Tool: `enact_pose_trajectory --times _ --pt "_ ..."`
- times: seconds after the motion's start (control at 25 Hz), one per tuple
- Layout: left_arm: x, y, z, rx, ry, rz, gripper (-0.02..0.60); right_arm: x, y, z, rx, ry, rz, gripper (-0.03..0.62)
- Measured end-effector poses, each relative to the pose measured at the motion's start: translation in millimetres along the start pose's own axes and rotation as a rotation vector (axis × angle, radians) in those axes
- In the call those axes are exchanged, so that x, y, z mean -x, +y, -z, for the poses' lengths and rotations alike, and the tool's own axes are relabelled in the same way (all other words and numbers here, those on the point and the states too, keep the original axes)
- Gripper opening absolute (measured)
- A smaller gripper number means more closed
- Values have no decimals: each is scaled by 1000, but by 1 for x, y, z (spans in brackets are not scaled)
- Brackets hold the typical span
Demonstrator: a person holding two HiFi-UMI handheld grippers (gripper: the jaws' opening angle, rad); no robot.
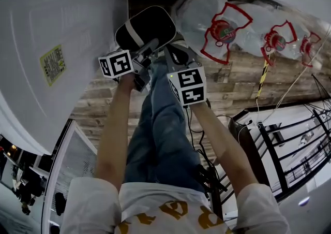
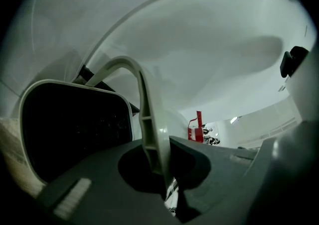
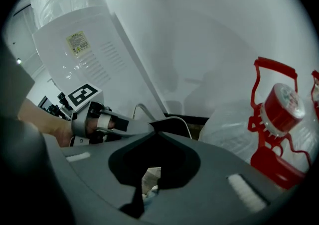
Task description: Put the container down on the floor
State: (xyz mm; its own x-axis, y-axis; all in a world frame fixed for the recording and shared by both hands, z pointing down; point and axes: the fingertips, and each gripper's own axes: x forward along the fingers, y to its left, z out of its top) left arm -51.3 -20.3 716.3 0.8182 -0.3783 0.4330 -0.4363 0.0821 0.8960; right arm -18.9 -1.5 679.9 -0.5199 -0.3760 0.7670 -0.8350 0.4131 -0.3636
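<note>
Both forearms reach straight out and down over the jeans point(image 1: 155, 140), marker cubes facing up at me. My left gripper point(image 1: 150, 49) is angled in towards the middle. Its own view shows the jaws clamped on the pale, ribbed handle point(image 2: 149, 119), which arches up and over to the container point(image 2: 75, 134), whose dark mouth with a white rim sits just left of the jaws. The right gripper point(image 1: 176, 54) sits close beside it, and in its own view the jaws point(image 3: 154, 169) are together with nothing between them, only a sliver of floor showing through. From there I also get the left gripper point(image 3: 99, 122) side-on. In the head view, the container point(image 1: 146, 26) hangs tilted over the wooden floor point(image 1: 238, 83) by the white appliance point(image 1: 51, 62). I can't tell if it touches down. Beyond it lie water bottles point(image 1: 222, 28) with red handles.
</note>
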Motion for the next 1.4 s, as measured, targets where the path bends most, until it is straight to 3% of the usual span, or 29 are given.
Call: enact_pose_trajectory --times 0.4,0.64,0.8,1.0,1.4 --pt "-26 51 9 -45 51 -58 6 -35 -24 17 0 3 27 25" --pt "-41 66 19 -84 109 -31 6 -50 -26 38 39 47 24 25" --pt "-51 80 22 -145 151 -93 6 -52 -30 44 39 59 33 25" --pt "-62 94 28 -139 156 -123 6 -54 -37 49 29 65 35 25" --pt "-47 108 29 -210 224 -222 6 -59 -29 40 50 91 5 25"
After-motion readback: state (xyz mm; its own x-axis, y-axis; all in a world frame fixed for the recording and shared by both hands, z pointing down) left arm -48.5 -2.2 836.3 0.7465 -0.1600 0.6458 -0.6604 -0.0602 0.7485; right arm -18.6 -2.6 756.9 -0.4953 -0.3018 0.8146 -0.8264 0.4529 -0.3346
